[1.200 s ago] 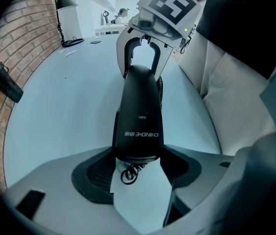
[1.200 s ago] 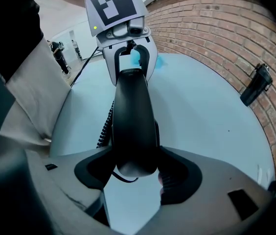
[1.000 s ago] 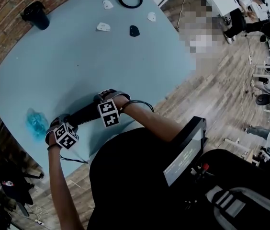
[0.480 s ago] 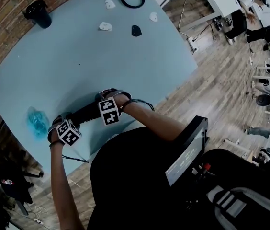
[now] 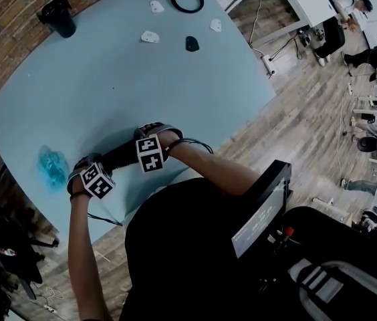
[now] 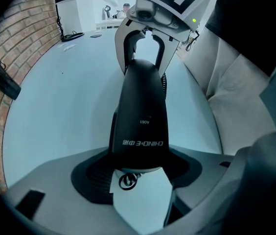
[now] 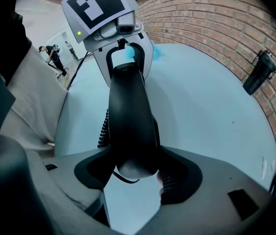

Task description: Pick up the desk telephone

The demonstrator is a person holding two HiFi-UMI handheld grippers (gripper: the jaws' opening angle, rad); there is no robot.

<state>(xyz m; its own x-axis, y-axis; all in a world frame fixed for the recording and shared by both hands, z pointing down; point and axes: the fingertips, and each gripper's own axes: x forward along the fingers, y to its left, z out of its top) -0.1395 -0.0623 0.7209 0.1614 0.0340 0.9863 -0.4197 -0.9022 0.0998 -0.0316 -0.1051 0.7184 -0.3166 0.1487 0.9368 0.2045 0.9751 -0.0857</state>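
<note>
At the near edge of the blue table (image 5: 108, 79), the left gripper (image 6: 139, 174) and right gripper (image 7: 133, 176) each pinch one end of the black telephone handset (image 5: 118, 158). It looks like rigid, smooth, probably light plastic, and its coiled cord (image 7: 103, 127) may tug. A dark cup (image 5: 58, 17) sits at the far edge.

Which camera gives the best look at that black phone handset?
The left gripper view: the handset fills it, with its lettering legible. The right gripper view shows its plain side and coiled cord; the head view shows only a small dark sliver.
</note>
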